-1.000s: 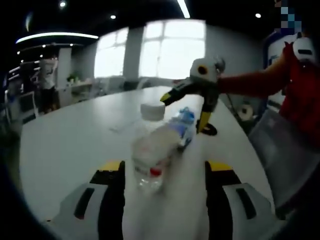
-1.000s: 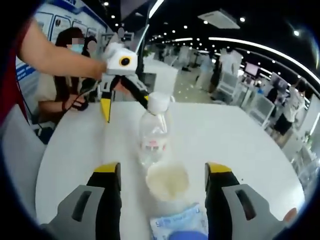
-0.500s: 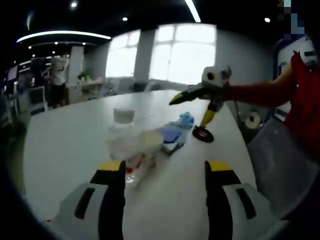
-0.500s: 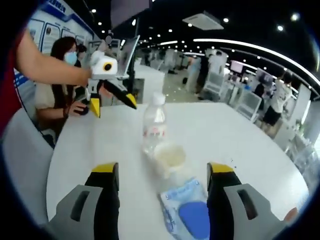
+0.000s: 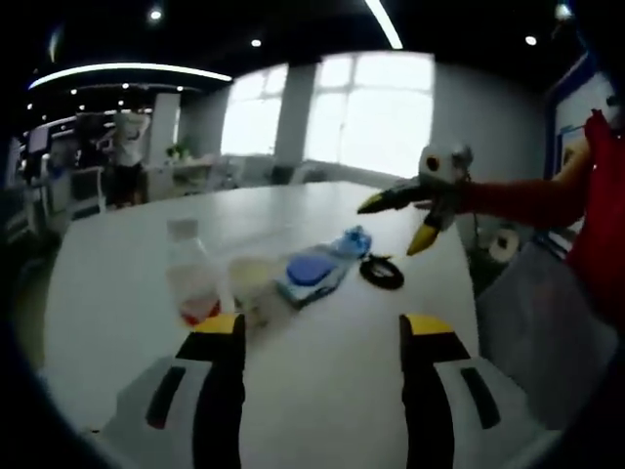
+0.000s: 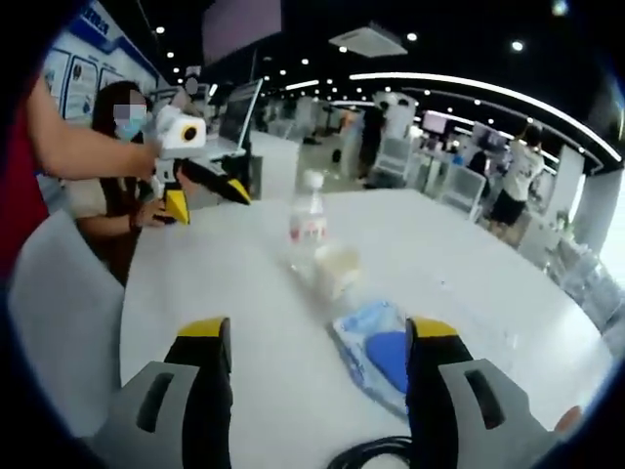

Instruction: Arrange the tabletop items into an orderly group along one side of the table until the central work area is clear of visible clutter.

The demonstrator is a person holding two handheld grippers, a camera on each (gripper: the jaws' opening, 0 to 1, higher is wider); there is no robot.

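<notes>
Left claw apparently open, bare table ahead

Left gripper: jaws spread apart, nothing between them. Right gripper: jaws spread apart, nothing between them. Both are held by outstretched arms, above the surface.

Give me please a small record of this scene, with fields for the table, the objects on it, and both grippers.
table: white table, round edge
bottle: clear water bottle, upright, white cap, red label
cup: pale cup, beside the bottle
packet: blue and white packet, lying flat next to the cup
cable: black coiled cable, beyond the packet in the left gripper view
left hand-held gripper: open, holds nothing, above the table
right hand-held gripper: open, holds nothing, above the cable
</notes>
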